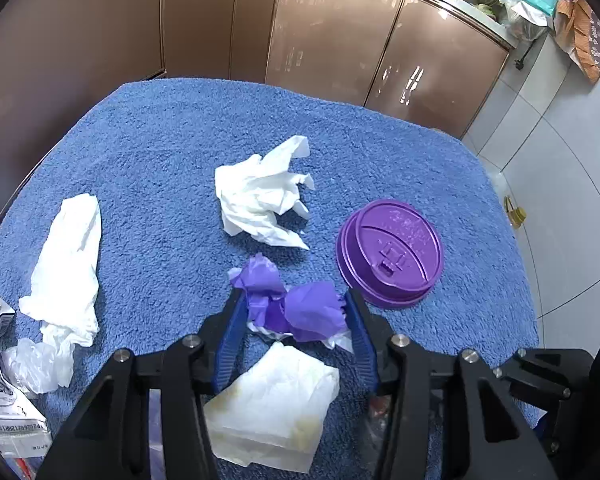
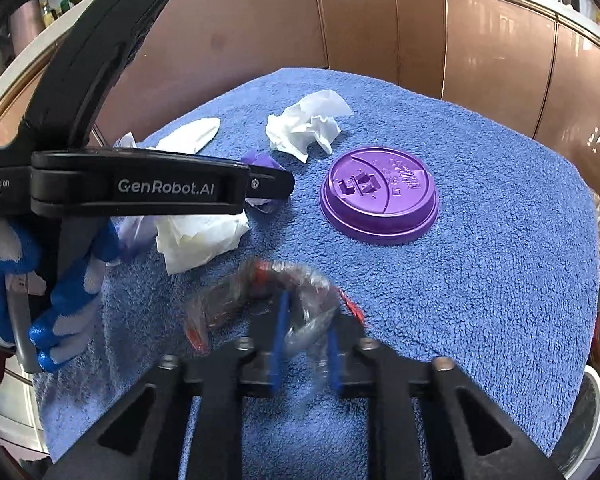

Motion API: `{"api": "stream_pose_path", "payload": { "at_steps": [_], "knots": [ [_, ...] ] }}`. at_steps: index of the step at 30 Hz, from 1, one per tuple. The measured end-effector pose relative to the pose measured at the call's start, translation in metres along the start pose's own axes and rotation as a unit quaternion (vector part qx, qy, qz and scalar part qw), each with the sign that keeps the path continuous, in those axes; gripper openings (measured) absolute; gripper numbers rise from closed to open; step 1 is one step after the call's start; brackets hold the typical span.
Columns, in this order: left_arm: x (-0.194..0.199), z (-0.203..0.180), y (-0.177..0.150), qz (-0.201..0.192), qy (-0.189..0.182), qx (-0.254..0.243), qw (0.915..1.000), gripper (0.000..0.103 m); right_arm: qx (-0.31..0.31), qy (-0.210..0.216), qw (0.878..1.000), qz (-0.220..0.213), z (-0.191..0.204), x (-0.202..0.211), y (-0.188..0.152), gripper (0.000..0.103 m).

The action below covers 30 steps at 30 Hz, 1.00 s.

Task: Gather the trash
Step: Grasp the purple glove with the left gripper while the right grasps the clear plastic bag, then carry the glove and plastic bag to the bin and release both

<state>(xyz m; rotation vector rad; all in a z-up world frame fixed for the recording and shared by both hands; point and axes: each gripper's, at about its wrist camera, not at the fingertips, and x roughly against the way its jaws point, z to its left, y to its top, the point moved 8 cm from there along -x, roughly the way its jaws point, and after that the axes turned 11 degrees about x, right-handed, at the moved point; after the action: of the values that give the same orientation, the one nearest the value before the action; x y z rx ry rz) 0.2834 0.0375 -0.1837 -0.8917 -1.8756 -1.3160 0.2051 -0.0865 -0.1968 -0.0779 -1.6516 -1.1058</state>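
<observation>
Because the left gripper (image 1: 294, 312) brackets the purple paper wad (image 1: 288, 308) without clearly pinching it, a lift may drop it. The right gripper (image 2: 306, 340), nearly closed on a clear wrapper (image 2: 260, 296), is blurred; that slick film could slip toward the purple lid (image 2: 380, 194) at one o'clock.

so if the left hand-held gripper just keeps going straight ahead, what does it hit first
The left hand-held gripper already brackets the crumpled purple paper between its open fingers, so that comes first. Beyond it lies the crumpled white tissue, though depth is hard to judge.
</observation>
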Motion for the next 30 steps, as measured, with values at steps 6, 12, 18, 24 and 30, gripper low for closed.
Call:
{"api": "stream_pose_path", "payload": {
  "at_steps": [6,12,18,24,30],
  "knots": [
    [0.011,-0.002,0.005,-0.009,-0.016,0.017,0.9997,0.041,-0.014,0.003,1.000,-0.021,-0.001,0.019,0.000,0.006],
    [0.034,-0.005,0.011,-0.024,-0.030,0.030,0.9988,0.040,-0.035,-0.002,0.998,-0.053,-0.011,0.053,0.000,0.006],
    [0.059,-0.014,0.013,-0.036,-0.052,0.035,0.9974,0.038,-0.055,-0.027,0.995,-0.082,-0.033,0.094,-0.013,0.006],
    [0.079,-0.070,0.013,-0.039,-0.089,-0.003,0.9953,0.037,-0.103,-0.086,0.986,-0.101,-0.088,0.149,-0.050,0.006],
    [0.073,-0.169,0.001,-0.011,-0.161,-0.047,0.9857,0.037,-0.163,-0.159,0.970,-0.088,-0.159,0.183,-0.106,0.006]
  ]
}}
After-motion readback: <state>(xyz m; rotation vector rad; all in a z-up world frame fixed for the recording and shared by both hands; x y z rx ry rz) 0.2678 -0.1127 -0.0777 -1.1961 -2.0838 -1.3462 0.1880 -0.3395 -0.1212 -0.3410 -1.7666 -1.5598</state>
